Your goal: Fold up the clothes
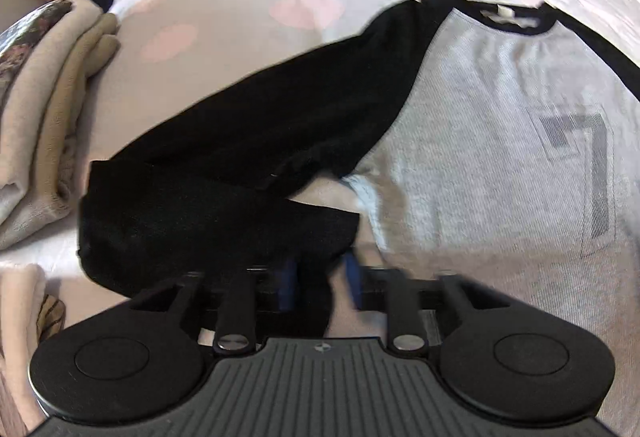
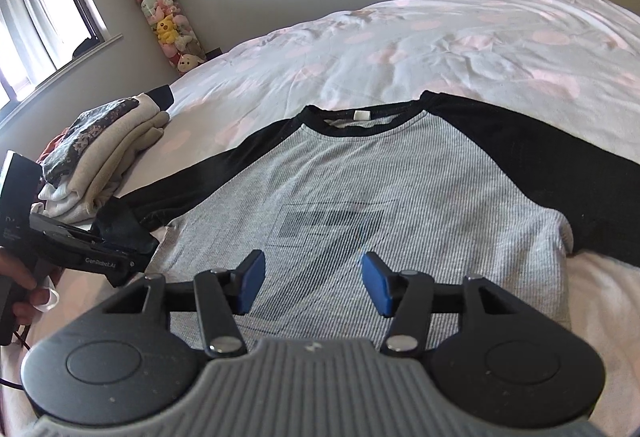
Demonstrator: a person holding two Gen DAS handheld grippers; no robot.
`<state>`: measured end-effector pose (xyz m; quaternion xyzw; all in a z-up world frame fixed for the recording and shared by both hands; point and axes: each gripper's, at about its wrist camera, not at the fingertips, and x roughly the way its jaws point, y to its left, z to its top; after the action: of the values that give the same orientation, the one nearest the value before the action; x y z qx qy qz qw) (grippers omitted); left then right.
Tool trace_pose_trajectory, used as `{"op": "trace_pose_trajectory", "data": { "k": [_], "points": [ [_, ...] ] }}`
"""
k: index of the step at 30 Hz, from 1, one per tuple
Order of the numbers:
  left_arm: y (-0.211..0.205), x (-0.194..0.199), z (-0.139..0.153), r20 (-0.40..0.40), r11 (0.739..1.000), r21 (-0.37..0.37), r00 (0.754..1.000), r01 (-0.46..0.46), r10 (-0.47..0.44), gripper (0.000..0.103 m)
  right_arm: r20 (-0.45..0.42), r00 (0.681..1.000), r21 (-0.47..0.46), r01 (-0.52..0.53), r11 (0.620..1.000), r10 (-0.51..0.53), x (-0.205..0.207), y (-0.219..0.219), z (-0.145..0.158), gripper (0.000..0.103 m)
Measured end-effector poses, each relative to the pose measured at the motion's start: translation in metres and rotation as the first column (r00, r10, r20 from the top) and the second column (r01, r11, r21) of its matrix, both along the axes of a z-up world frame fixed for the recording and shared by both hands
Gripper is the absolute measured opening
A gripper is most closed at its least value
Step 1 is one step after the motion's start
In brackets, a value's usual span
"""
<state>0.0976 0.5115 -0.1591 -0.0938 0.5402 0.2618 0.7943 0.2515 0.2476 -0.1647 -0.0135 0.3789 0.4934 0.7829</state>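
A grey raglan shirt (image 2: 340, 189) with black sleeves and a black collar lies face up on the bed. Its left sleeve (image 1: 260, 125) is doubled back on itself, and the cuff end runs between the blue pads of my left gripper (image 1: 320, 277). The right wrist view shows that gripper (image 2: 124, 237) low at the shirt's left side, shut on the black sleeve end. My right gripper (image 2: 314, 285) hovers over the lower grey front of the shirt (image 1: 500, 141), open, with nothing between its fingers. The other black sleeve (image 2: 540, 165) lies spread out to the right.
A stack of folded clothes (image 2: 104, 157) sits on the bed left of the shirt, close to the held sleeve. The pink-dotted bed cover (image 2: 440, 49) stretches behind. A tube of plush toys (image 2: 168, 13) and a window (image 2: 32, 5) stand at the far left wall. A hand (image 2: 24, 293) grips the left tool.
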Motion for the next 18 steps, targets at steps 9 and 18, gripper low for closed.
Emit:
{"op": "trace_pose_trajectory", "data": {
  "k": [9, 18],
  "points": [
    [0.062, -0.038, 0.114, 0.178, 0.977, 0.095, 0.969, -0.190, 0.172, 0.004, 0.004, 1.000, 0.038, 0.023, 0.999, -0.023, 0.001, -0.009, 0.011, 0.057],
    [0.127, -0.079, 0.255, 0.329, 0.892, 0.219, 0.890, -0.396, 0.315, 0.004, 0.013, 1.000, 0.050, 0.022, 0.999, -0.022, -0.001, -0.012, 0.017, 0.057]
  ]
}}
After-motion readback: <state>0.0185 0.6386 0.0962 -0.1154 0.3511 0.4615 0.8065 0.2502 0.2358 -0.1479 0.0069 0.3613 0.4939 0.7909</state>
